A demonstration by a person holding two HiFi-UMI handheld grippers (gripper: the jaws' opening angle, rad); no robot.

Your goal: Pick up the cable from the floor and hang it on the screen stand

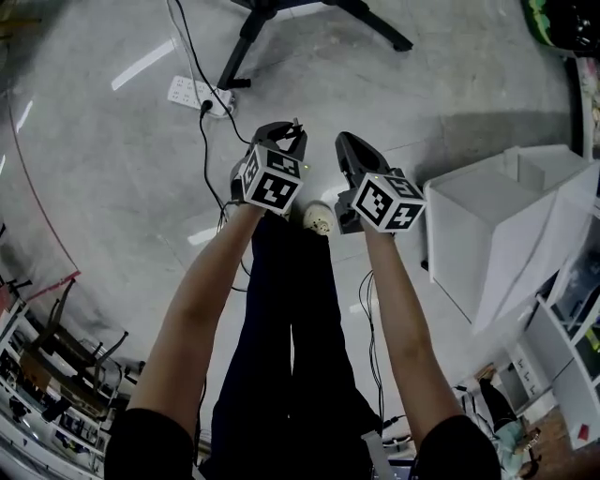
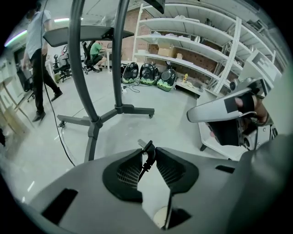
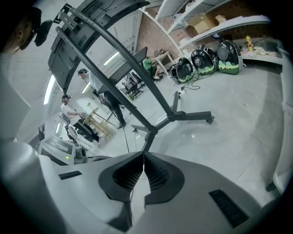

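My left gripper (image 1: pixel 292 132) is raised in front of me, shut on the black plug end of the cable (image 2: pixel 147 156); the cord drops down between its jaws. Just to its right, at the same height, is my right gripper (image 1: pixel 344 142). In the right gripper view its jaws (image 3: pixel 143 156) meet at the tips with a thin strand of the cable (image 3: pixel 133 189) hanging through the gap. Black cord (image 1: pixel 371 319) trails down beside my right forearm. The screen stand (image 2: pixel 93 119) rises ahead, its base legs (image 1: pixel 281 11) on the floor beyond both grippers, and its screen (image 3: pixel 94 27) is overhead.
A white power strip (image 1: pixel 196 93) lies on the floor left of the stand base, a black lead (image 1: pixel 203 141) running from it. White shelving (image 1: pixel 497 225) stands close at the right. People (image 2: pixel 39 59) walk and sit in the far background.
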